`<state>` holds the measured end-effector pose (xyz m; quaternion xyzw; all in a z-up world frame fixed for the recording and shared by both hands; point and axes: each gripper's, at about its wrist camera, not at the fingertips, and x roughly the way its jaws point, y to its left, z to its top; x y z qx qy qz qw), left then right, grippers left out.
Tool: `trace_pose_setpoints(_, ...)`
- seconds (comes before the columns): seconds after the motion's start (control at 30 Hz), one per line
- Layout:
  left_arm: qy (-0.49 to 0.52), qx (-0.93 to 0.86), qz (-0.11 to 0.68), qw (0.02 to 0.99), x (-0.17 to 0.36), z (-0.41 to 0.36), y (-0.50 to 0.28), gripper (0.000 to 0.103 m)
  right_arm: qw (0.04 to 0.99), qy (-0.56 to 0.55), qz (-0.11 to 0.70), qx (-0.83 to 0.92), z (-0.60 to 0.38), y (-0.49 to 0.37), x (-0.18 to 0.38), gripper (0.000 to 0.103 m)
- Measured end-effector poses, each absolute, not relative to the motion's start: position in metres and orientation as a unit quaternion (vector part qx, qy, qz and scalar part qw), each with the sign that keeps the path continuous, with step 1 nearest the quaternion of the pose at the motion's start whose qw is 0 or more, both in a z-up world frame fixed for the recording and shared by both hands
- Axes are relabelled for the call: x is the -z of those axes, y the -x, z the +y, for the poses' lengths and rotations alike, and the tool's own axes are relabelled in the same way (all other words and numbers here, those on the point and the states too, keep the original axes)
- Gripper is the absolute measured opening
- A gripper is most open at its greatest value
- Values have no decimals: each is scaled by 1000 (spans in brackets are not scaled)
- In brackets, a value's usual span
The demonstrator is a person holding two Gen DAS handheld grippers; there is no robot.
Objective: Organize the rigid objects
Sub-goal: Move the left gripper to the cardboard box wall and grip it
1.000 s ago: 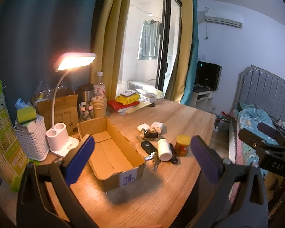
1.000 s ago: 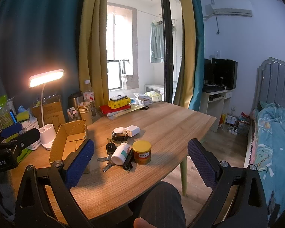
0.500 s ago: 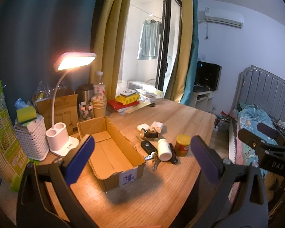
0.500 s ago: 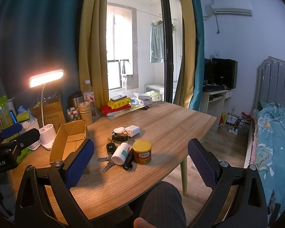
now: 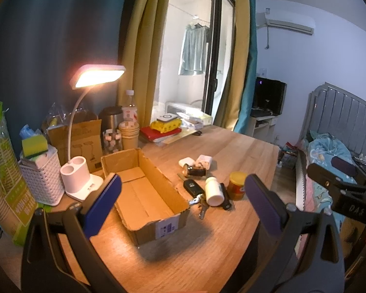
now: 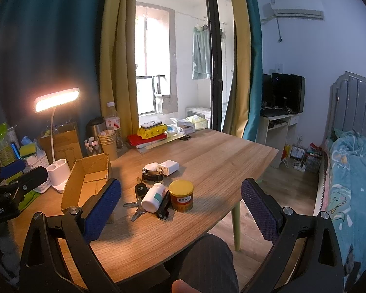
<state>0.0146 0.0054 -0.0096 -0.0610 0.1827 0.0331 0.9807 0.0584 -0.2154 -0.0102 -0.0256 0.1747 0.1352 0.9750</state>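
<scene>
Nothing is picked up yet. Both the left gripper [image 5: 183,202] and right gripper [image 6: 180,205] hover with jaws wide and empty. The bottle [image 6: 154,197], jar [image 6: 181,195] and keys [image 6: 136,204] lie on the counter [image 6: 214,161] at the box's [image 5: 144,193] three o'clock; next, I judge, comes closing on one.

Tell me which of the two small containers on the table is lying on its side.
The white pill bottle, tipped over beside the keys; the yellow-lidded jar stands upright.
</scene>
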Motion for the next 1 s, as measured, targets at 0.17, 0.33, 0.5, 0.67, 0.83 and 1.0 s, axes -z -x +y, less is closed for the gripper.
trace_pose_setpoints(0.17,67,-49,201,976,20,16,-28,101,971,35,187,-143,-212,-71,17,100)
trace_pose_setpoints(0.33,70,-79,216,971,33,36,-49,101,968,39,201,-148,-211,-98,26,100)
trace_pose_setpoints(0.5,85,-125,246,958,53,73,-77,101,961,45,226,-153,-206,-129,43,100)
trace_pose_setpoints(0.67,87,-159,271,945,74,104,-103,101,956,47,245,-155,-201,-158,60,100)
trace_pose_setpoints(0.83,95,-165,306,933,96,122,-132,101,950,54,264,-161,-193,-184,76,100)
trace_pose_setpoints(1.0,109,-178,351,913,120,143,-158,101,945,59,276,-168,-185,-205,92,100)
